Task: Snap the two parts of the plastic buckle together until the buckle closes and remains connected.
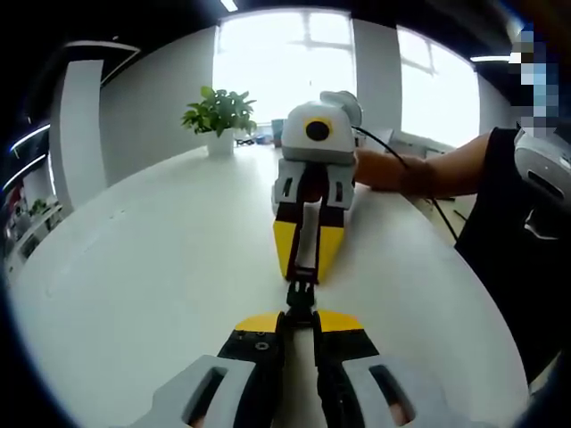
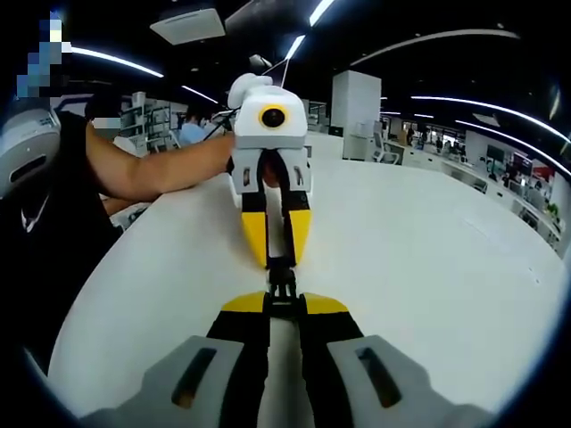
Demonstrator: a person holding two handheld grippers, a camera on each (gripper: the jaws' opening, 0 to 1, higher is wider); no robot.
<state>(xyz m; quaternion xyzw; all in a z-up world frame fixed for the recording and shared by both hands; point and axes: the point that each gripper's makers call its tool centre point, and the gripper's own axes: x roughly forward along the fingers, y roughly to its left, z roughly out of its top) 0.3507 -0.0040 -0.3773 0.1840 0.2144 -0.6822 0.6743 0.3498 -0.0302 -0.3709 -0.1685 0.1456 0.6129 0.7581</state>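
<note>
A small black plastic buckle [image 1: 301, 294] spans the gap between two grippers facing each other over a white table [image 1: 152, 259]. My left gripper [image 1: 299, 319] rises from the bottom of the left gripper view, jaws shut on the near buckle part. Opposite it, the right gripper [image 1: 306, 267] is shut on the far part. In the right gripper view the buckle [image 2: 282, 283] sits the same way: my right gripper [image 2: 284, 308] grips its near end and the left gripper [image 2: 277, 259] its far end. The two parts look joined; the seam is too small to judge.
A potted green plant [image 1: 219, 116] stands at the table's far edge near bright windows. A person's forearm [image 1: 428, 169] and dark torso [image 1: 508, 250] are at the right of the left gripper view. The table edge [image 2: 116, 294] curves along the left of the right gripper view.
</note>
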